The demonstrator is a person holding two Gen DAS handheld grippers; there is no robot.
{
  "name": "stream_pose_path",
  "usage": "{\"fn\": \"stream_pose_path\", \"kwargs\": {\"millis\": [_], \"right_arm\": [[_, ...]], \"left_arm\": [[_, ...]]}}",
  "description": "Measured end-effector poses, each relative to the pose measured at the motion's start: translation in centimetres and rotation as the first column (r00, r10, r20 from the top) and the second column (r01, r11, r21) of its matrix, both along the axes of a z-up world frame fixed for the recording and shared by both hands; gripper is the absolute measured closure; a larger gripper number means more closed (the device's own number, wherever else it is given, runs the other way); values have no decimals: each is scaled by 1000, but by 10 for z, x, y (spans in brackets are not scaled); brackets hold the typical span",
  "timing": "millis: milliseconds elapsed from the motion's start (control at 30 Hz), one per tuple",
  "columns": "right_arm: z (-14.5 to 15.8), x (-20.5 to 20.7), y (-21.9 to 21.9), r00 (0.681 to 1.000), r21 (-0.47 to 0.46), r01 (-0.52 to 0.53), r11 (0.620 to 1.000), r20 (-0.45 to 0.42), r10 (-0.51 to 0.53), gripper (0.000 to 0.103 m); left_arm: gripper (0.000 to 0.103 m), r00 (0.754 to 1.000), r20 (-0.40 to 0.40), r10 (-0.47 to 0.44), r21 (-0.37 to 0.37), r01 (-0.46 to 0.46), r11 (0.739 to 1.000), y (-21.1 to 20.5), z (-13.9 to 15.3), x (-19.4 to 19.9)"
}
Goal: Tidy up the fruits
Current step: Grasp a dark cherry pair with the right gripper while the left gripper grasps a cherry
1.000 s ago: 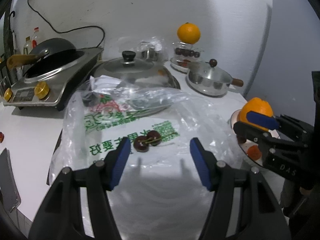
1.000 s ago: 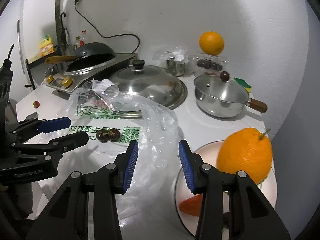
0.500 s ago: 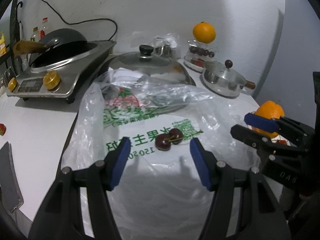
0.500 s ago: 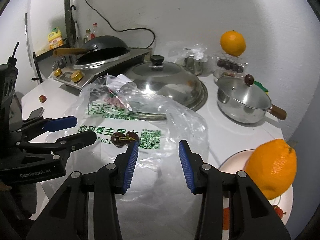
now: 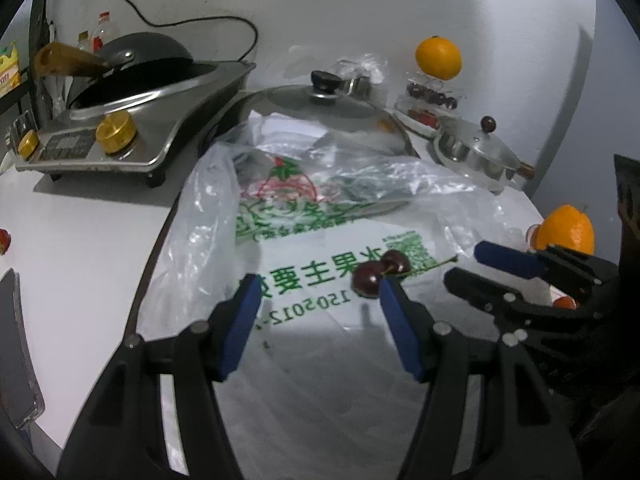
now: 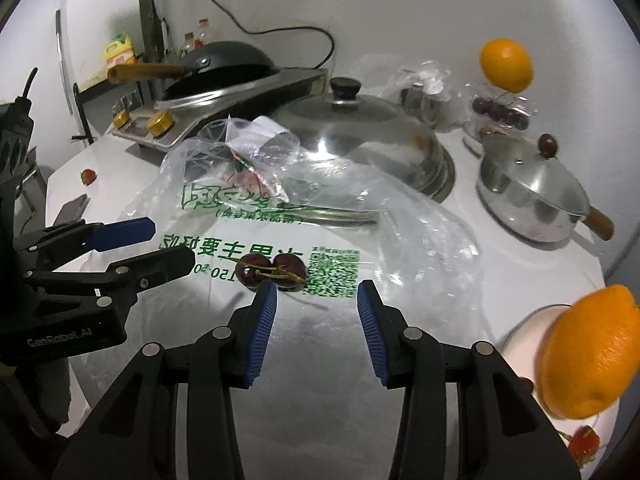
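Pinching the cherries (image 6: 270, 272) at centre frame, either gripper, left (image 5: 316, 320) or right (image 6: 316, 330), both apart and empty, could snag the plastic bag (image 6: 400, 216).

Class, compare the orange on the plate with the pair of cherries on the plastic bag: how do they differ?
The orange is large and bright orange; the cherries are small, dark red. The orange rests on a white plate; the cherries, joined by stems, lie on the printed plastic bag. Both are round fruits.
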State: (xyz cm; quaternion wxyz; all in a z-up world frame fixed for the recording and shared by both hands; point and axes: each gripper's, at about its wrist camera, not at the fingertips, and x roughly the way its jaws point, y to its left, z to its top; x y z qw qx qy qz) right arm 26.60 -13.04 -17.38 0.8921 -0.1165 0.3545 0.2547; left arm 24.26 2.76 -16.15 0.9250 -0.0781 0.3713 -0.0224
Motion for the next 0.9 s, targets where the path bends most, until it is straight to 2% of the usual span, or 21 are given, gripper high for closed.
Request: {"fn": "stream_pose_path", "kwargs": {"millis": [367, 733, 833, 900], "right_arm": [[-18, 19, 21, 998, -50, -44, 998, -43, 42, 58], [-22, 30, 32, 993, -38, -85, 996, -81, 82, 59], [-22, 33, 33, 991, -23, -94, 995, -97, 92, 61], [-21, 34, 32, 988, -2, -106, 994, -117, 105, 69]], "left_arm": [[40, 1000, -27, 12, -15, -12, 1000, 10, -12, 12], [40, 999, -40, 8, -28, -9, 1000, 16, -16, 15], [40, 999, -44, 3, -27, -4, 1000, 17, -16, 16], [40, 999, -43, 1, -29, -3, 1000, 17, -16, 16]]}}
